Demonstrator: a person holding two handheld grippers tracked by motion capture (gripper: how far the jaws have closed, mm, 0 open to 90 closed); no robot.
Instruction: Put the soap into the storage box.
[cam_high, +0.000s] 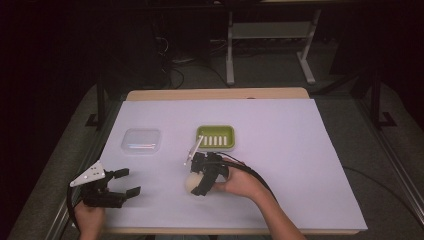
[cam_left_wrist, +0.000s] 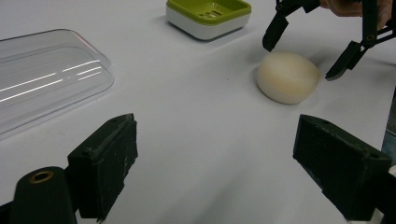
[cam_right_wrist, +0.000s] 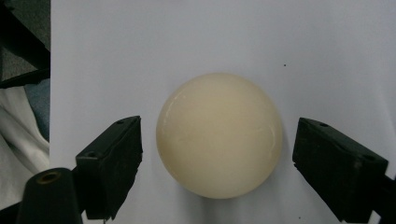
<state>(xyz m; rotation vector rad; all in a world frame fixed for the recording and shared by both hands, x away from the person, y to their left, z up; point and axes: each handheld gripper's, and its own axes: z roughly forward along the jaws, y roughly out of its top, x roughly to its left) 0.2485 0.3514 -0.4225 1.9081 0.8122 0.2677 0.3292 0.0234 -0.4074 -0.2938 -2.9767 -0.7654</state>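
**A:** High view had the right hand (cam_high: 240, 182) reaching in from the bottom edge, wrist bent, tipping the right gripper (cam_high: 204, 176) down over a cream soap bar (cam_high: 191, 183) near the middle-front of the tabletop (cam_high: 300, 165). Left hand (cam_high: 89, 216) sat at the front-left corner, its left gripper (cam_high: 127, 182) held low and pointing right toward the soap.

**B:** And the jaws?

**A:** Both released. In the right gripper view the black jaws stood either side of the soap with a clear gap on each side, not touching it. Left gripper's jaws were spread wide too, nothing between them.

**B:** What did the stuff look like?

**A:** Soap was a smooth, rounded, slightly glossy dome lying on the white paper-like sheet covering the tabletop. Behind it was a lime-green soap dish (cam_high: 215, 137), rectangular with rounded corners, slotted floor and a white base. Well to its left lay a clear plastic lid (cam_high: 142, 141), shiny, rounded-rectangle shape. The jaw pads looked matte and a bit rough.
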